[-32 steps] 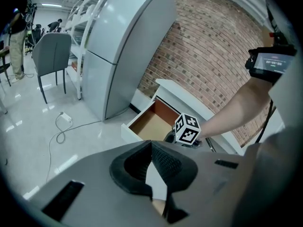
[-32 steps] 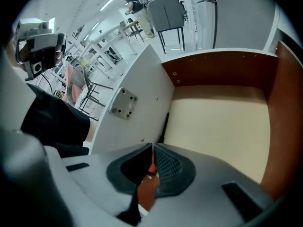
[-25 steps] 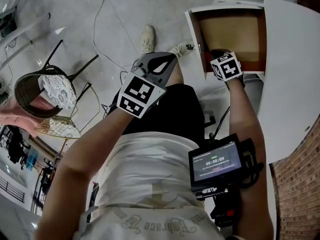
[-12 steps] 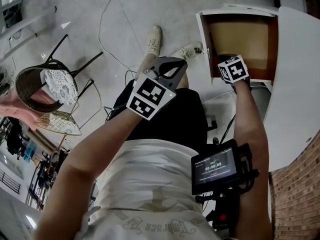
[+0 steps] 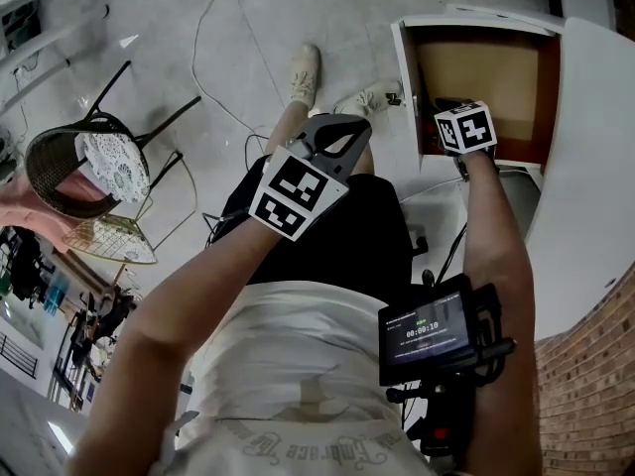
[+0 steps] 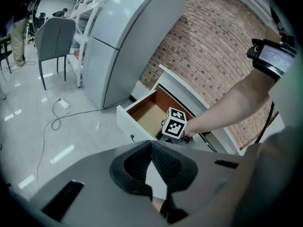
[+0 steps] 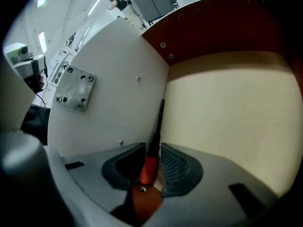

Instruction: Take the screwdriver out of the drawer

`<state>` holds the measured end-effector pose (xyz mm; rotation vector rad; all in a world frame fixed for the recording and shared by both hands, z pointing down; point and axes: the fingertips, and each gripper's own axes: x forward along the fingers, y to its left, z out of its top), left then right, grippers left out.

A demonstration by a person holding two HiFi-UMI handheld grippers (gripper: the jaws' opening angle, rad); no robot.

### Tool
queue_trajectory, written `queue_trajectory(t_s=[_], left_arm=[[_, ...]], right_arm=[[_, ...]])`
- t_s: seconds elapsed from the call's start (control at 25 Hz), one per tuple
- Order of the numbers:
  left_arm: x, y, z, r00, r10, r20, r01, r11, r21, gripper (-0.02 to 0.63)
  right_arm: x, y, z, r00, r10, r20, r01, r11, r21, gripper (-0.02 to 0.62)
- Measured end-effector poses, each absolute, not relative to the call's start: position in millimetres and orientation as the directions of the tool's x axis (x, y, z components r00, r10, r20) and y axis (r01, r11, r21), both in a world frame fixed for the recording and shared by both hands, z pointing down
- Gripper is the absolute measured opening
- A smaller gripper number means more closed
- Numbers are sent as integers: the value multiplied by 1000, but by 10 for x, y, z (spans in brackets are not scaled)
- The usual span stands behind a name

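Right gripper (image 7: 152, 149) clamps the screwdriver (image 7: 148, 168) by its orange handle; lift gently, holding the tip clear of the drawer (image 7: 227, 108) wall; left gripper (image 6: 152, 167) hangs closed, empty

Even bright light, fisheye warp, dark corners

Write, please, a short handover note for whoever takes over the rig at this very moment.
Left gripper: jaws shut, nothing in them, held above the person's legs, away from the drawer.
Right gripper: inside the open drawer, jaws shut on the orange handle of the screwdriver; its shaft points along the drawer's white wall.
Done: drawer open, screwdriver gripped.
Left to do: lift the screwdriver up and out of the drawer.
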<state>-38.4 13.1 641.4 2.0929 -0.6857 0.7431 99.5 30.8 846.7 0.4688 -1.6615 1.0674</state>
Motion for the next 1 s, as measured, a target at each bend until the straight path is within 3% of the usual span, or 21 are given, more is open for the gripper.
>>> queue_trajectory(t_s=[0.36,0.76,1.0], left_arm=[[-477,151,6466,676,-217,704,-694,-508,510,20],[-493,177,6452,684,-215,697,-691,-496,525,20],[-559,188,6427,678,-221,701,-698,-494,518,20]], right_arm=[[946,291,8602,-358,224,906,-742,521,-422,100],[942,356,8639,-437,280,855,-774,367,-516,72],[934,349,8584,-460,276,844,-770,349,-534,64]])
